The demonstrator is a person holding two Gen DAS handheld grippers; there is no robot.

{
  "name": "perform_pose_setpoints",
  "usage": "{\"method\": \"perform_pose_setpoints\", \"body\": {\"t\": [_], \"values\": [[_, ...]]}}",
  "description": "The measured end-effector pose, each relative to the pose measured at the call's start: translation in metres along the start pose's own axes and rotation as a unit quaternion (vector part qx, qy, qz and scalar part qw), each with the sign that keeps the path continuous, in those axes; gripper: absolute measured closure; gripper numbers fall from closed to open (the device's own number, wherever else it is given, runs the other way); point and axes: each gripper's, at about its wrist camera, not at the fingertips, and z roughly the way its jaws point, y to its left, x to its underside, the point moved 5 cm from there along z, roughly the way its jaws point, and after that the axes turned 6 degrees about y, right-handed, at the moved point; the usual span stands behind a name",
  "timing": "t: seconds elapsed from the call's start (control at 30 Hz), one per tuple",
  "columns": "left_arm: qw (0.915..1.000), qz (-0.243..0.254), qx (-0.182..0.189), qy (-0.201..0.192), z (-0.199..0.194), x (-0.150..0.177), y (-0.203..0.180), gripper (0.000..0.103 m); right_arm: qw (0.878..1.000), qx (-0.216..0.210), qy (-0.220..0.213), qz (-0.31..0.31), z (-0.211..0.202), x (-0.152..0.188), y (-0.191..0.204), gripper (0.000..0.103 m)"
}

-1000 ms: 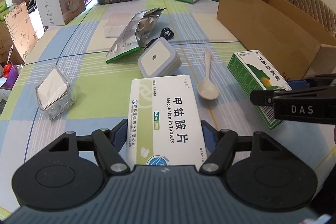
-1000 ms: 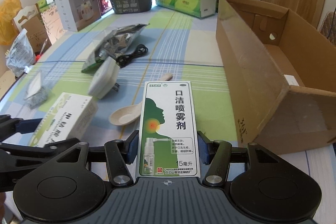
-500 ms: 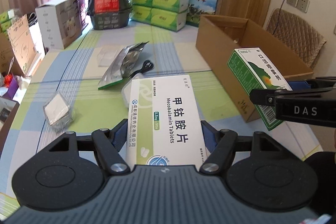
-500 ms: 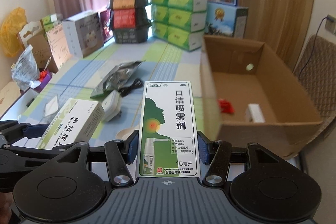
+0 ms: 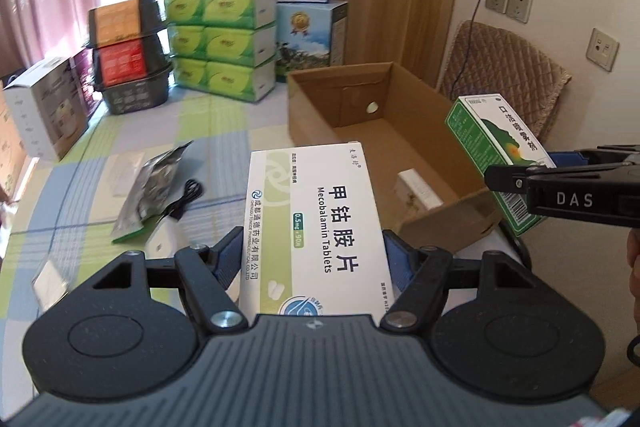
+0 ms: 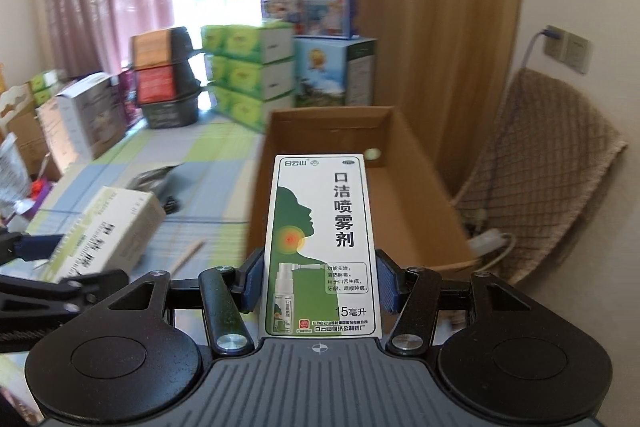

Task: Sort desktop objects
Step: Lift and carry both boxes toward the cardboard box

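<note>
Holding two boxes aloft: left tongs (image 5: 314, 259) pinch tablets (image 5: 316, 223), right tongs (image 6: 316, 285) pinch spray (image 6: 322, 247). Carton (image 5: 420, 147) holds one item; pouch (image 5: 154, 187), cable (image 5: 186, 197) remain on worktop (image 5: 224, 123).

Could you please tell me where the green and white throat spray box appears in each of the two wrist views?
Left wrist: throat spray box at right edge, in the right gripper.
Right wrist: centre, between the jaws.
Shared landmark: cardboard box.
</note>
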Motion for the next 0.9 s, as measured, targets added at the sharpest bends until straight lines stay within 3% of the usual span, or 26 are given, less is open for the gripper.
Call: {"method": "perform_pose_setpoints", "body": {"t": [0.37, 0.9], "values": [[0.9992, 0.024, 0.031, 0.010, 0.059, -0.053, -0.052, 0.035, 1.000, 0.007, 0.019, 0.000, 0.040, -0.035, -0.056, 0.050], [0.9986, 0.020, 0.042, 0.023, 0.121, -0.072, -0.068, 0.035, 0.998, -0.001, 0.055, 0.012, 0.101, -0.042, -0.081, 0.050]]}}
